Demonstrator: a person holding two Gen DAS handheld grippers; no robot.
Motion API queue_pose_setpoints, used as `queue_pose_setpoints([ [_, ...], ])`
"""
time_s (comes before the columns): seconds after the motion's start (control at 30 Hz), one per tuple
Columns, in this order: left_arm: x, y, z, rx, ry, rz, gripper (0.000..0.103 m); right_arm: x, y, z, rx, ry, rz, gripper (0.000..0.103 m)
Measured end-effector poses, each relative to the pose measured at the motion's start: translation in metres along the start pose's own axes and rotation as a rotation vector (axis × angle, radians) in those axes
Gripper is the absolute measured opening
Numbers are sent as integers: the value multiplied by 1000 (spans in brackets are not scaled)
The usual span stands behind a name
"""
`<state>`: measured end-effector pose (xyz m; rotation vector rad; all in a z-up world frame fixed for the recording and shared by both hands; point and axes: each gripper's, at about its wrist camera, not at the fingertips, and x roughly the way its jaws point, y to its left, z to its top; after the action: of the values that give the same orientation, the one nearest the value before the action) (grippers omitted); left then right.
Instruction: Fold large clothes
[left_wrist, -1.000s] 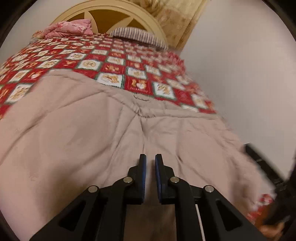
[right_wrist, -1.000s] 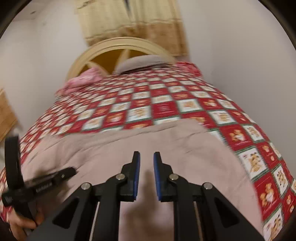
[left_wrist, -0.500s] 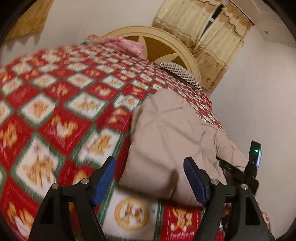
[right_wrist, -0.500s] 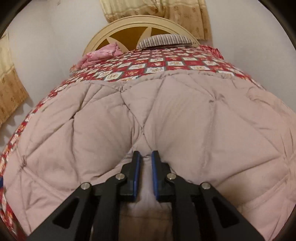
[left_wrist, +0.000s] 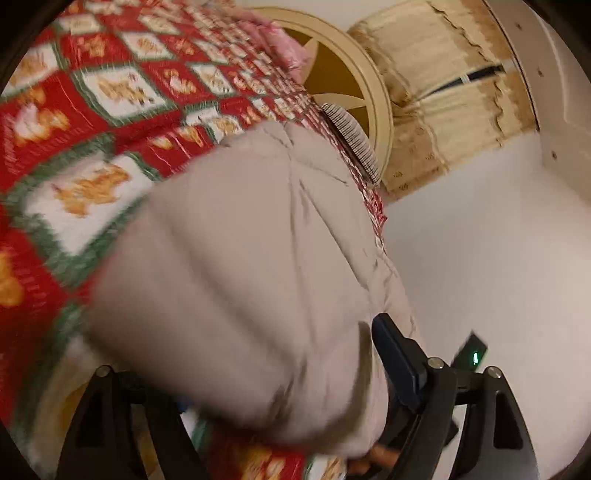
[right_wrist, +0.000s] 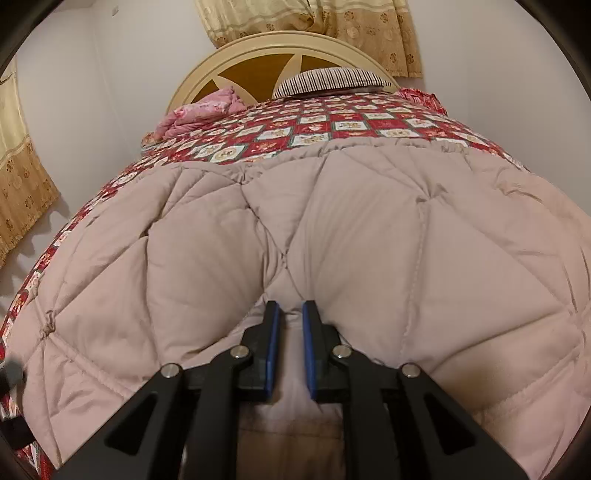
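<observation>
A large beige quilted garment (right_wrist: 369, 229) lies spread over a bed with a red, white and green patterned cover (right_wrist: 314, 125). My right gripper (right_wrist: 290, 314) is shut on the garment's near edge, with cloth pinched between the blue pads. In the left wrist view the garment (left_wrist: 240, 266) bulges in a thick, blurred fold. My left gripper (left_wrist: 266, 373) is open wide, its jaws on either side of that fold; the right finger (left_wrist: 395, 354) shows, the left fingertip is hidden behind cloth.
A cream and brown round headboard (right_wrist: 280, 62) stands at the far end, with a striped pillow (right_wrist: 332, 79) and a pink bundle (right_wrist: 199, 114). Beige curtains (right_wrist: 314, 22) hang behind. A white wall (left_wrist: 498, 258) runs along the bed's right side.
My left gripper opened, swung to the garment's left side, then moved in until the fold lies between its jaws. My right gripper stayed shut on the near edge, which dropped lower.
</observation>
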<state>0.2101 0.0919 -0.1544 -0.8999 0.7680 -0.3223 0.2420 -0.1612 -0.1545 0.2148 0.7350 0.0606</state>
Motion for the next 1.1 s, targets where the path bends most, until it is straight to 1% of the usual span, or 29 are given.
queue_pose_setpoints([
  [0.07, 9, -3, 1, 8, -20, 11, 82, 0, -1, 0, 4, 2, 5, 15],
  [0.13, 12, -8, 0, 48, -53, -17, 82, 2, -2, 1, 11, 10, 13, 15],
  [0.17, 11, -9, -1, 56, -57, -31, 82, 3, -3, 1, 15, 15, 18, 15],
  [0.2, 13, -9, 0, 56, -58, -47, 79, 4, -4, 2, 17, 19, 21, 15],
  [0.23, 14, -7, 1, 48, -58, -71, 68, 5, -4, 2, 18, 23, 22, 15],
  [0.27, 17, -6, 4, 36, -48, -101, 62, 5, -3, 2, 18, 27, 21, 15],
  [0.3, 19, -6, 7, 33, -37, -121, 53, 6, -3, 2, 19, 31, 20, 15],
  [0.33, 20, -8, 9, 46, -31, -127, 45, 6, -3, 2, 19, 36, 18, 15],
  [0.43, 9, -19, 12, 129, -20, -152, 31, 8, 0, 5, 29, 67, 3, 15],
  [0.53, -6, -28, 18, 183, -17, -177, 27, 5, 8, 5, 99, 113, -2, 16],
  [0.6, -21, -33, 24, 234, -32, -174, 27, 2, 31, 0, 77, 135, -13, 20],
  [0.67, -45, -39, 30, 302, -60, -155, 27, -1, 58, -7, 40, 151, -11, 20],
  [0.73, -66, -45, 35, 372, -83, -129, 27, -3, 80, -15, 50, 169, 43, 20],
  [0.83, -104, -53, 46, 488, -120, -83, 28, -2, 112, -26, 98, 212, 203, 20],
  [0.87, -117, -57, 48, 527, -135, -64, 28, 1, 125, -31, 124, 244, 293, 19],
  [0.93, -135, -66, 49, 610, -166, -23, 28, 8, 137, -36, 166, 302, 432, 18],
  [0.97, -141, -74, 47, 663, -179, 8, 28, 12, 143, -38, 189, 342, 515, 17],
  [1.0, -145, -83, 43, 720, -187, 39, 28, 15, 146, -39, 202, 379, 576, 16],
  [1.03, -147, -90, 39, 763, -190, 60, 28, 17, 148, -38, 204, 406, 618, 15],
  [1.07, -148, -101, 32, 825, -193, 85, 28, 15, 146, -37, 198, 425, 643, 15],
  [1.1, -146, -108, 27, 861, -195, 93, 28, 12, 141, -34, 190, 437, 651, 15],
])
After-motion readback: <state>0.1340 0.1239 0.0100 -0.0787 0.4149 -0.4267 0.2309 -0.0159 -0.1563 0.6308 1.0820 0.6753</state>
